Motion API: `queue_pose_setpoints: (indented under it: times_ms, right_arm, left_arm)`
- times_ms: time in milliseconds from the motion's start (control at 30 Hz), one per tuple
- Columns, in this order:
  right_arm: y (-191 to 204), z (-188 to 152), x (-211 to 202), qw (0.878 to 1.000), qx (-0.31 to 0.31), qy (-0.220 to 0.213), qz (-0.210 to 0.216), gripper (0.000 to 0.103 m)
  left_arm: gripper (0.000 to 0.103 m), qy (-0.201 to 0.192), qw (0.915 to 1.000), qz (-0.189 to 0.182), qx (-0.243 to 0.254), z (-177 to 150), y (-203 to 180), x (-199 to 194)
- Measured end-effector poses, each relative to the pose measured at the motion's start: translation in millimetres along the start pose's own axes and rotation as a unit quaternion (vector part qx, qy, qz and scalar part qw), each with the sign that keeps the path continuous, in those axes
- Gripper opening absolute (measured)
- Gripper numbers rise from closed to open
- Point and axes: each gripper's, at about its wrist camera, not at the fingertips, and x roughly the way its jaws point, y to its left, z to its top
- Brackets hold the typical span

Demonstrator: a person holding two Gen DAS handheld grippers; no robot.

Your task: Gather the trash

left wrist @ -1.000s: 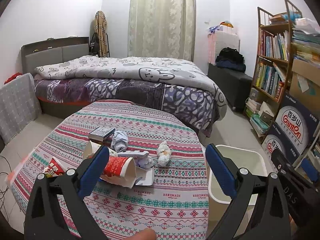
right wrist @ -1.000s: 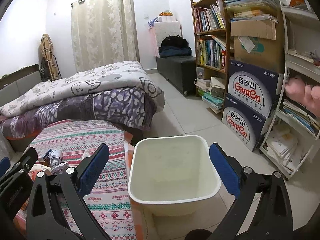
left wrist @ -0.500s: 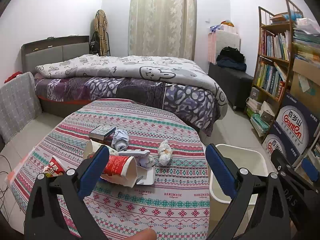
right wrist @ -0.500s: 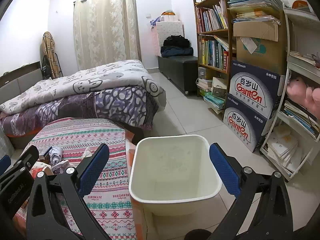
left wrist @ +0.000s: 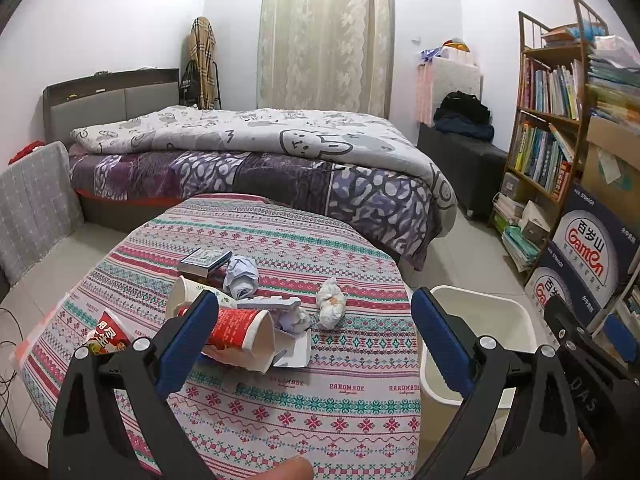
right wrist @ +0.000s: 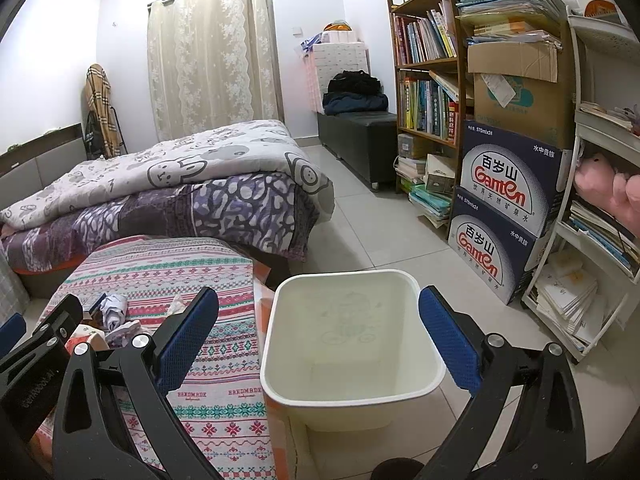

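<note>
from the left wrist view, the left gripper (left wrist: 312, 336) hangs spread and empty over the table (left wrist: 280, 404), where the red paper cup (left wrist: 240, 330) and crumpled tissue (left wrist: 331, 307) lie. from the right wrist view, the right gripper (right wrist: 320, 330) is spread above the empty white bin (right wrist: 348, 390); a loose pinch could drop trash beside it.

The round table with the patterned cloth (left wrist: 280, 240) is faced from above by the left wrist view; the cream plastic bin (right wrist: 352, 344), shared with it (left wrist: 480, 320), is seen nearer by the right.
</note>
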Motion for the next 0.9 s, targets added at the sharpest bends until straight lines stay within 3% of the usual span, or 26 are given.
queue_pose_setpoints:
  times_ms: [900]
  right_arm:
    - [4.2,-1.0,0.9,1.0,0.002,0.005,0.007,0.096]
  left_arm:
    - [0.094,0.01,0.9999,0.001,-0.005,-6.6,8.3,7.9]
